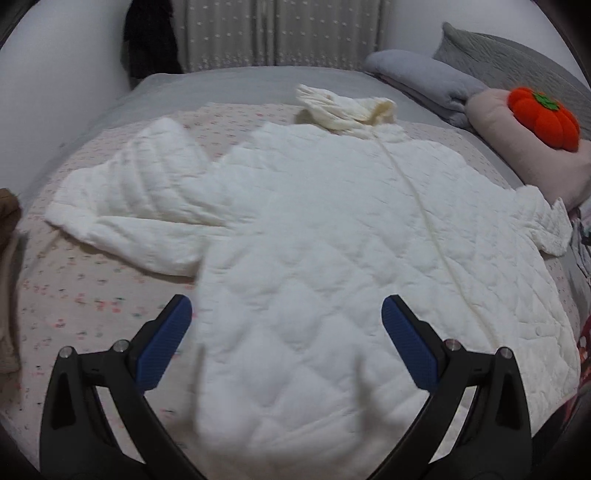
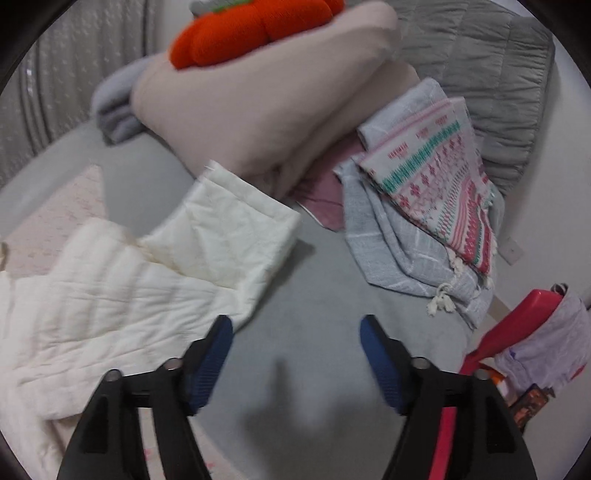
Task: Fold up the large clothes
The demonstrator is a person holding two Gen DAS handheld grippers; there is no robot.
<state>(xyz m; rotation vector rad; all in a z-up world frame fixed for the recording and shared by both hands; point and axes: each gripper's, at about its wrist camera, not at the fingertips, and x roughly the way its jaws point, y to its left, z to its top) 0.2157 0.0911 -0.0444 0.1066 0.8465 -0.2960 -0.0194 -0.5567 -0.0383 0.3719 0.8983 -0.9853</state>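
A white quilted jacket (image 1: 314, 229) lies spread flat across the middle of a bed (image 1: 229, 83), front up, its collar toward the far edge by the curtain (image 1: 280, 33). One sleeve (image 1: 129, 199) is bent out toward the bed's left edge; the other sleeve (image 2: 207, 236) reaches toward the right edge, its cuff turned back to show pale lining. Under the jacket is a pink flower-print sheet (image 1: 92, 295), with plain grey bedding showing beyond it.

The left gripper (image 1: 286, 325) hovers over the jacket's lower part, its blue-padded jaws spread wide with nothing between them. The right gripper (image 2: 295, 350) also has its jaws spread apart and holds nothing (only bare grey bedding shows between them); the sleeve's edge lies just beside its left finger.

Along the right edge of the bed sits a beige cushion (image 2: 266, 103) with an orange pumpkin plush (image 2: 236, 33) on top. Beside it are a folded grey blanket (image 1: 424, 77), a grey quilted pillow (image 2: 480, 62), and a pile of patterned towels (image 2: 436, 184) with tassels. A red object (image 2: 517, 317) shows at the right corner.
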